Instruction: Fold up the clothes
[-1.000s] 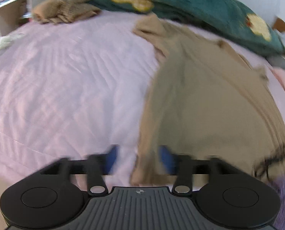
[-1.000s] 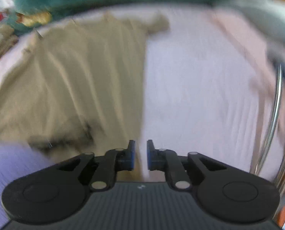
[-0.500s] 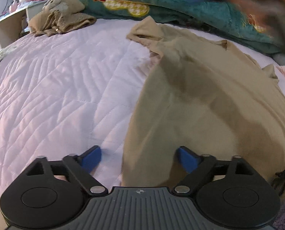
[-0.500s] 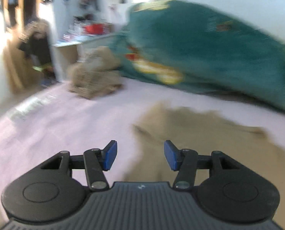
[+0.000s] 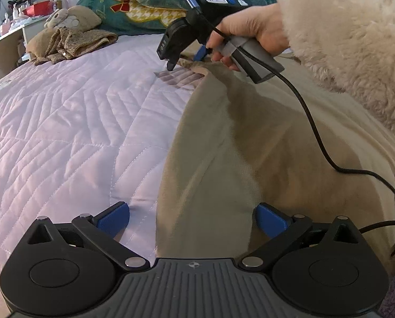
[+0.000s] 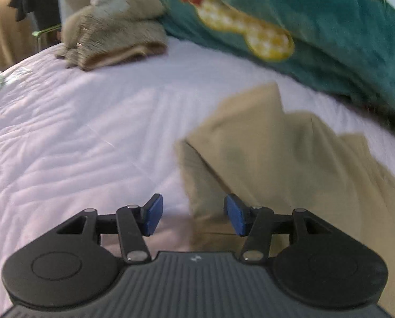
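Blue pads (image 5: pixel 112 216) tip the black fingers of the left gripper (image 5: pixel 192 218), whose jaws have just been opening and now stand wide over the near hem of a tan garment (image 5: pixel 277 143); the cloth's left edge runs up between the pads, which do not press it. The garment is soft, matte knit, spread flat with shallow folds on a pale lilac quilted bedspread (image 5: pixel 64 132) stitched in chevron lines. Further up the same edge, the right gripper (image 5: pixel 186 59) points steeply down at the garment's far corner, held by a hand (image 5: pixel 250 34) on its grey handle, with a fluffy cream sleeve (image 5: pixel 343 39) behind it and a black cable (image 5: pixel 316 132) trailing across the cloth. In the right wrist view, its jaws stand about half open, with the folded corner of the garment just inside the right pad (image 6: pixel 234 214), not pinched. Beyond lie a crumpled brown fuzzy cloth (image 6: pixel 112 42) and a teal plush blanket (image 6: pixel 330 26) with yellow patches.
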`<state>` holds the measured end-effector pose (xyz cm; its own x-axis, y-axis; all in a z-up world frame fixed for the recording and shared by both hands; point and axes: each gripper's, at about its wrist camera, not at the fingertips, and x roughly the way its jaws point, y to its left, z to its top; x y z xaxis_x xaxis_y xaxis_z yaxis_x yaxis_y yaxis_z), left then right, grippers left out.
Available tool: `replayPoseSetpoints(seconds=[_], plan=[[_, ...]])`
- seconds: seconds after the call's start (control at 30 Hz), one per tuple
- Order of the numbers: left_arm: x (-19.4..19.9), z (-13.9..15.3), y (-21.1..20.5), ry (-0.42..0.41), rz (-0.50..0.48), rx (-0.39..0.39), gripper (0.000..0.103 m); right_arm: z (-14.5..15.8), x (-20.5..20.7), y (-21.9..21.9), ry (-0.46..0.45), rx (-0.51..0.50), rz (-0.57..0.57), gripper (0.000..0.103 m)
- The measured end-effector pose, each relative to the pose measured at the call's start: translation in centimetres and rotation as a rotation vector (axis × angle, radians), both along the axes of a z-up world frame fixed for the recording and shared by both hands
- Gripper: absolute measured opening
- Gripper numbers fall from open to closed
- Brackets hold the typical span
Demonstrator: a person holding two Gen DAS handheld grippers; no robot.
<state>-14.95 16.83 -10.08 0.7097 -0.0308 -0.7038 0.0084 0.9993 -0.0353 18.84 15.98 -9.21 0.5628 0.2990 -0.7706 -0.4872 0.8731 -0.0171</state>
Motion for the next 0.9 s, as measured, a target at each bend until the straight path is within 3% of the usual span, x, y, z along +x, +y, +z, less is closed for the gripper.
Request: replayPoseSetpoints(seconds=[0.07, 0.2, 0.23, 0.3, 0.33, 0.37, 0.43, 0.67, 0.9], plan=[[0.0, 0.0, 0.1, 0.000, 0.000, -0.002, 0.101, -0.3, 0.5, -0.5, 0.022, 0.027, -0.016, 0.049], [0.3, 0.3, 0.3, 0.012, 0.014, -0.021, 0.099, 0.1, 0.4, 0.9, -0.008, -0.071, 0.010, 0.005], [0.3, 0.5, 0.4, 0.013, 0.025, -0.027, 0.091, 0.1, 0.3, 1.3, -0.017, -0.096, 0.007, 0.003], [0.3, 1.3, 0.8, -0.001, 0.030, -0.049, 0.063, 0.1, 0.4, 1.7, -0.033, -0.126, 0.006, 0.002], [0.3, 1.6, 1.0, -0.007, 0.030, -0.064, 0.039, 0.2, 0.3, 1.6, -0.042, -0.130, -0.004, 0.002], [0.4, 1.8, 1.4, 0.000, 0.038, -0.100, 0.023, 0.4, 0.3, 1.5, -0.051, -0.127, -0.015, 0.002], [0.8, 2.0, 2.1, 0.017, 0.049, -0.172, 0.012, 1.1, 0.3, 0.8, -0.056, -0.093, -0.041, 0.002], [0.9, 2.3, 2.1, 0.022, 0.031, -0.275, 0.004, 4.1, 0.7, -2.8, -0.093, 0.003, -0.127, 0.002], [1.2, 4.2, -0.3, -0.014, -0.042, -0.305, 0.004, 6.1, 0.6, -7.4, -0.130, 0.045, -0.227, 0.002]])
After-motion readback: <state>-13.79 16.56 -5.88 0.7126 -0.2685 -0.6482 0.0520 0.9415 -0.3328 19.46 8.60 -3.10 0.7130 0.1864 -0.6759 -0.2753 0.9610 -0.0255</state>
